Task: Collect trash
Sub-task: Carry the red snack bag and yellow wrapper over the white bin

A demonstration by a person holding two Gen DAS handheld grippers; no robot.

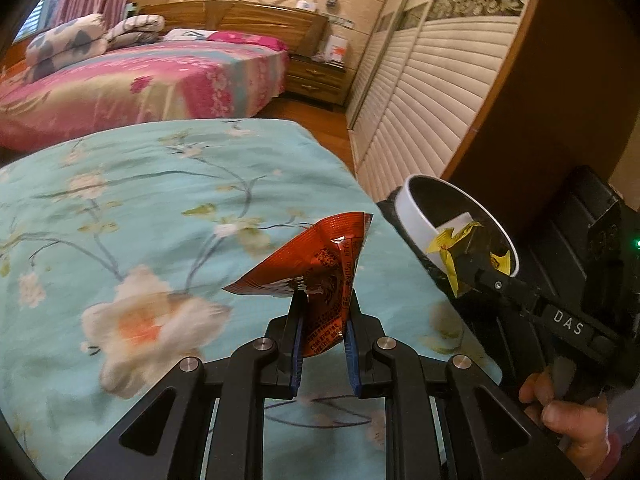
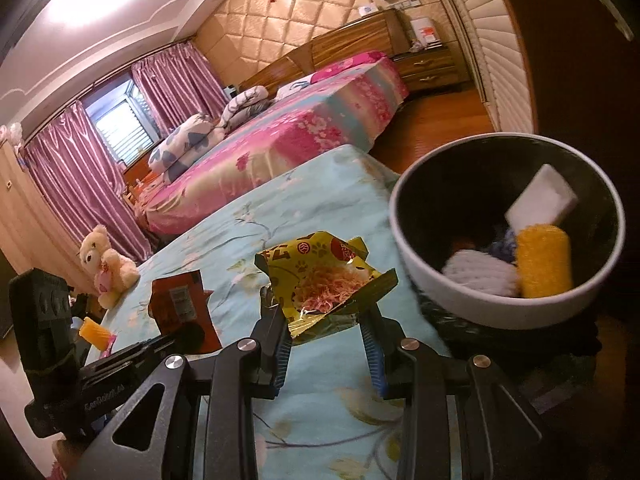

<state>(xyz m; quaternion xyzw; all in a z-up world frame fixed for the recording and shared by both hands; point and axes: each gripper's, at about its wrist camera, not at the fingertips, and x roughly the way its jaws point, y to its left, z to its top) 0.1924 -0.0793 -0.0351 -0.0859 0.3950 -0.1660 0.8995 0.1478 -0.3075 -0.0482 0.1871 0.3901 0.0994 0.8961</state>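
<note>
In the left wrist view my left gripper [image 1: 324, 300] is shut on a crumpled orange-red wrapper [image 1: 316, 264], held above the teal floral bedspread [image 1: 160, 208]. To its right my right gripper [image 1: 472, 268] pinches a yellow wrapper [image 1: 444, 244] in front of a white-rimmed bin [image 1: 412, 208]. In the right wrist view my right gripper [image 2: 322, 312] is shut on that yellow noodle wrapper [image 2: 324, 276], just left of the bin [image 2: 480, 308]. The bin holds a white block, a yellow roll and a white bundle. My left gripper [image 2: 192, 330] with the red wrapper [image 2: 180, 300] is at the left.
A teddy bear [image 2: 104, 264] and a small orange item [image 2: 94, 332] sit at the far end of the bedspread. A pink floral bed [image 1: 140, 80] with pillows lies beyond, then a wooden nightstand [image 1: 316, 78]. A slatted wardrobe [image 1: 420, 100] runs along the right. A hand [image 1: 560, 412] grips the right handle.
</note>
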